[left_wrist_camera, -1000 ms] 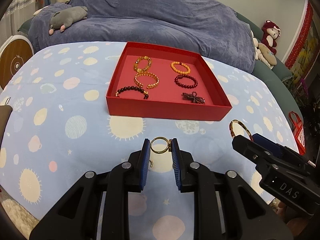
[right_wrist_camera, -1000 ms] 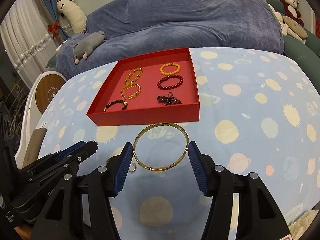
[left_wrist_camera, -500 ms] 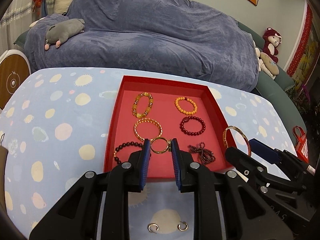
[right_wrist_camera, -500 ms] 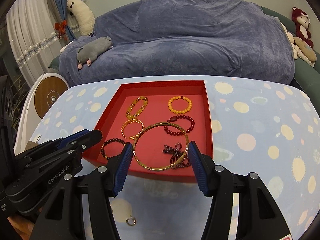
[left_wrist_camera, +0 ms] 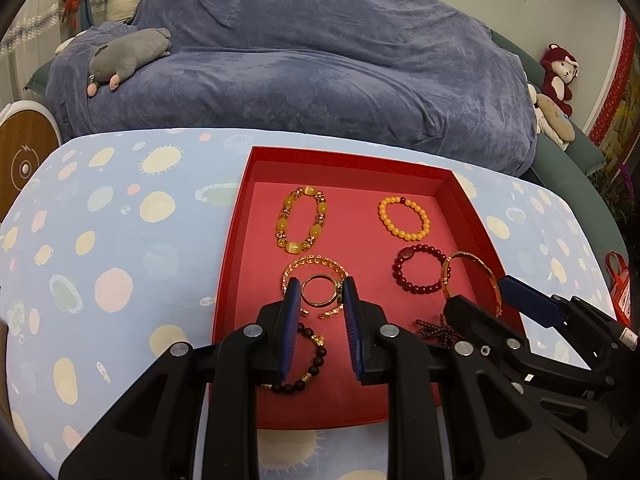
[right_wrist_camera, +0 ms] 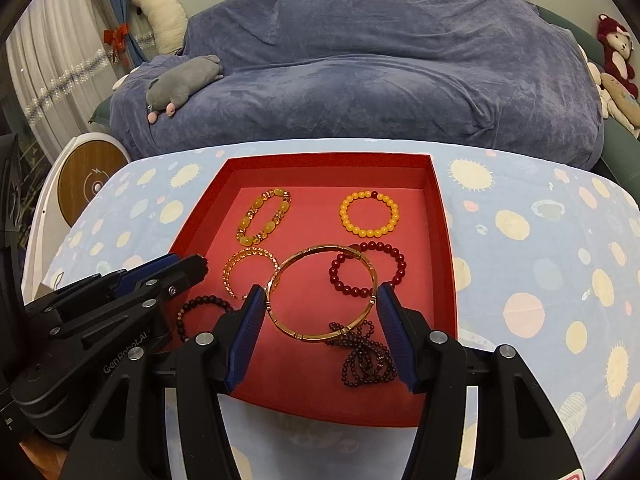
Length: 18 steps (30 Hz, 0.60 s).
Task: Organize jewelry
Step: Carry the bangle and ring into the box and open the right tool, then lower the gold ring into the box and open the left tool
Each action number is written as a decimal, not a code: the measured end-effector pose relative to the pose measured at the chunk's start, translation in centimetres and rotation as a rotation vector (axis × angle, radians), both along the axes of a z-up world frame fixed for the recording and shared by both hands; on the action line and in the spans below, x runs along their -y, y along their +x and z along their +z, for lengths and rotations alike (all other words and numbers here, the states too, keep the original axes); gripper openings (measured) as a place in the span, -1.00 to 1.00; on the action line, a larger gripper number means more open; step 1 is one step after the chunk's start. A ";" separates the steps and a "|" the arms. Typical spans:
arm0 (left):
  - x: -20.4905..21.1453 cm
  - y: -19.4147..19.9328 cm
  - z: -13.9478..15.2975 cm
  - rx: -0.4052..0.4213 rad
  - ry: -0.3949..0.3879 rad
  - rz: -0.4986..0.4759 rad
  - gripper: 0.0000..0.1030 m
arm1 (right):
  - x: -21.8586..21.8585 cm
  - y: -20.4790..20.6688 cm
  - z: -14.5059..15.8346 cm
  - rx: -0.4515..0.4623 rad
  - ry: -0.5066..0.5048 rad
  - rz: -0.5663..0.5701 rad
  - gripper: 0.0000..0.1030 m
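My left gripper (left_wrist_camera: 319, 293) is shut on a small gold ring (left_wrist_camera: 318, 305) and hovers over the near left part of the red tray (left_wrist_camera: 344, 152). My right gripper (right_wrist_camera: 322, 296) grips a large gold bangle (right_wrist_camera: 316, 338) by its sides above the tray's near right part (right_wrist_camera: 328, 158). On the tray floor lie a yellow stone bracelet (left_wrist_camera: 282, 224), an orange bead bracelet (left_wrist_camera: 384, 216), a dark red bead bracelet (left_wrist_camera: 400, 276), a gold coil bracelet (left_wrist_camera: 316, 259), a black bead bracelet (left_wrist_camera: 308, 376) and a dark bead strand (right_wrist_camera: 360, 360).
The tray sits on a table under a pale blue spotted cloth (left_wrist_camera: 120, 240). Behind it runs a sofa draped in blue fabric (left_wrist_camera: 320, 60) with a grey plush toy (left_wrist_camera: 128, 54) on it. Plush toys (left_wrist_camera: 558, 80) sit at the far right, and a round wooden disc (right_wrist_camera: 90, 184) stands at the left.
Both grippers have travelled forward from over the cloth to above the tray, each still holding its piece. Two small rings seen on the cloth half a second ago have dropped out of view.
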State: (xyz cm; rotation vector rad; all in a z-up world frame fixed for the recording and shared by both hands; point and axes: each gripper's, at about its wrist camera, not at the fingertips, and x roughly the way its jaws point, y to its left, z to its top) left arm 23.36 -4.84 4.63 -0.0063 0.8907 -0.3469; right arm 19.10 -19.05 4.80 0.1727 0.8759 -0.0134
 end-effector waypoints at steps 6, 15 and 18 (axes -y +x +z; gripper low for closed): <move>0.1 0.7 -0.8 -0.019 0.006 0.006 -0.59 | 0.3 0.9 -1.0 -0.022 0.013 -0.013 0.08; 0.0 1.1 -1.2 -0.030 0.008 0.007 -0.59 | 0.0 1.5 -1.6 -0.039 0.013 -0.006 0.08; 0.0 1.2 -1.4 -0.036 0.007 0.011 -0.55 | 0.1 1.5 -1.6 -0.039 0.020 -0.015 0.09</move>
